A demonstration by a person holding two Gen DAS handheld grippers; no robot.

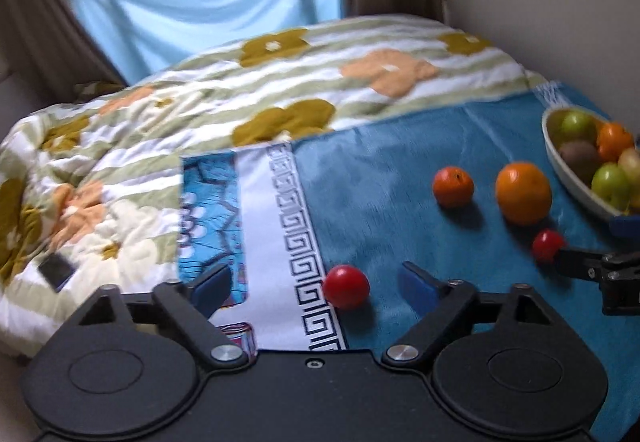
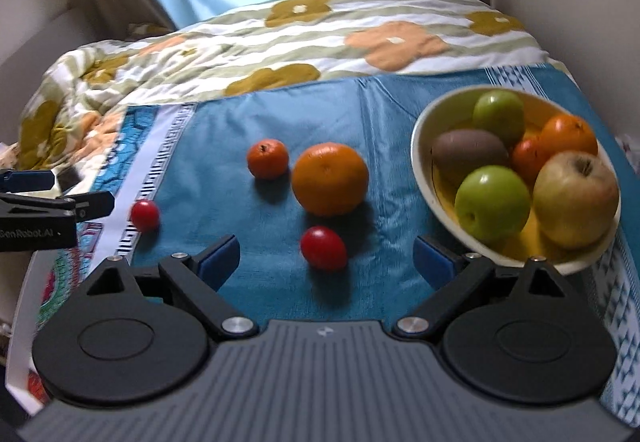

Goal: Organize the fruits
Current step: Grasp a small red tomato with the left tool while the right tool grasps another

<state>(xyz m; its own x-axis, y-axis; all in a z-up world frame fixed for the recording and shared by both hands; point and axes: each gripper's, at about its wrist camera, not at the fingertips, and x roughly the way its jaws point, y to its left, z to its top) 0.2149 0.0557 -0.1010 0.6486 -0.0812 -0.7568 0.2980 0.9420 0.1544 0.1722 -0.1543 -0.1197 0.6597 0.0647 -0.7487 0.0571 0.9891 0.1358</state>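
Observation:
A white bowl (image 2: 424, 122) at the right holds green apples, a kiwi, small oranges and a yellow apple; it also shows in the left wrist view (image 1: 554, 150). On the blue cloth lie a large orange (image 2: 330, 179) (image 1: 523, 193), a small tangerine (image 2: 267, 158) (image 1: 453, 187) and two red tomatoes. My left gripper (image 1: 316, 288) is open, with one tomato (image 1: 346, 287) (image 2: 145, 215) between its fingertips. My right gripper (image 2: 326, 256) is open, with the other tomato (image 2: 323, 248) (image 1: 547, 245) between its fingers.
A blue cloth (image 2: 224, 146) with a white patterned border covers the near part of the bed. A flowered quilt (image 2: 280, 42) is bunched behind and to the left. A dark phone (image 1: 56, 271) lies on the quilt. Curtains and walls stand behind.

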